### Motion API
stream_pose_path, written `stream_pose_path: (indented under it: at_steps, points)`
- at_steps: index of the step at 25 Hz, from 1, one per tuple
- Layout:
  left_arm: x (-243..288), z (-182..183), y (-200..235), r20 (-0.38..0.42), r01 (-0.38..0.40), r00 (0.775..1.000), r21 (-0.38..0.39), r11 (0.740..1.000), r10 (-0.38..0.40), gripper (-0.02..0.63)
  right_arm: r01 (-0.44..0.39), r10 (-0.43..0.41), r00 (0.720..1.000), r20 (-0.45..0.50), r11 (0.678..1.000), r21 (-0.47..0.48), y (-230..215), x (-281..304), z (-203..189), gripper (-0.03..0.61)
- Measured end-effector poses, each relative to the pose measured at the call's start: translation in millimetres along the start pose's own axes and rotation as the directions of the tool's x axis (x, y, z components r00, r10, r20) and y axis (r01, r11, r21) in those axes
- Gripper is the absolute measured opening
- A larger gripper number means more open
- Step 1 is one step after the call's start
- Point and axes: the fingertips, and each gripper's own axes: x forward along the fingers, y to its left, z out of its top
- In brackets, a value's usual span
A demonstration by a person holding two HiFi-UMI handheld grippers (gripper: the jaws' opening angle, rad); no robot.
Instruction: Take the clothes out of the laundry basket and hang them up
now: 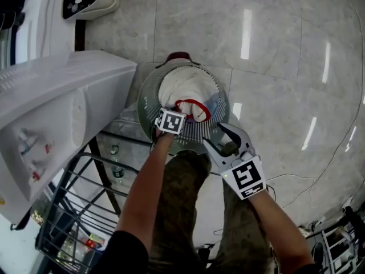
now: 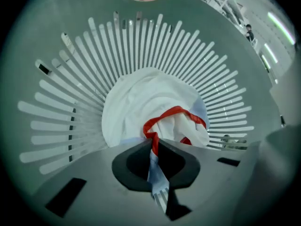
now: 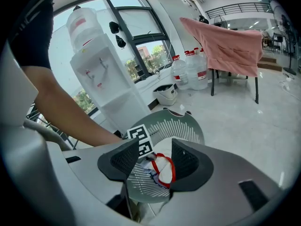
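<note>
The left gripper (image 2: pixel 154 147) is clamped on the red trim of the white garment (image 2: pixel 141 107) in the basket (image 2: pixel 61 121). The right gripper (image 3: pixel 157 158) hangs open nearby. The cloth is probably soft and light, so that hem is a sound hold.

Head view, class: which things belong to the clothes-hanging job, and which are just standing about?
Job: laundry basket; white garment, red-trimmed; left tool, shut on it; right tool, open.
Standing about: water dispenser; wire rack; water bottles.

Wht/red garment (image 2: pixel 141 107) bunched in basket (image 2: pixel 84 13)
</note>
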Motion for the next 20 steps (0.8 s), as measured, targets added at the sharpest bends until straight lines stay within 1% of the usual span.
stream_pose_path:
  at_steps: [3,5,8,11,12,15,17,20]
  points:
    - [-23,0,-8,0.0,-0.016,1.0,0.085,0.996,0.016,0.015,0.005,-0.005,1.0,-0.011,1.0,0.009,-1,-11,6,0.193]
    - [-44,3,-11,0.018,-0.03,0.999,0.14,0.99,0.028,0.012,0.005,-0.005,1.0,-0.014,1.0,0.022,2,-19,14,0.193]
    - [-78,6,-16,0.055,-0.032,0.998,0.156,0.987,0.024,0.012,-0.017,0.018,1.0,-0.026,0.999,0.033,13,-33,26,0.193]
    - [-123,7,-28,0.083,-0.039,0.996,0.195,0.98,0.023,0.012,-0.06,0.061,0.996,-0.064,0.998,0.01,29,-48,35,0.193]
    - [-141,7,-33,0.096,-0.037,0.995,0.197,0.98,0.019,0.012,-0.074,0.073,0.994,-0.079,0.997,0.0,35,-54,38,0.193]
    - [-202,9,-50,0.149,-0.017,0.989,0.151,0.988,-0.006,0.011,-0.1,0.097,0.988,-0.118,0.995,-0.016,50,-78,50,0.193]
    - [-245,16,-60,0.201,0.005,0.979,0.096,0.995,-0.024,0.011,-0.109,0.106,0.986,-0.132,0.994,-0.015,57,-93,60,0.193]
    - [-312,35,-69,0.286,0.043,0.957,-0.006,0.999,-0.039,0.011,-0.11,0.106,0.985,-0.136,0.994,-0.024,64,-115,85,0.193]
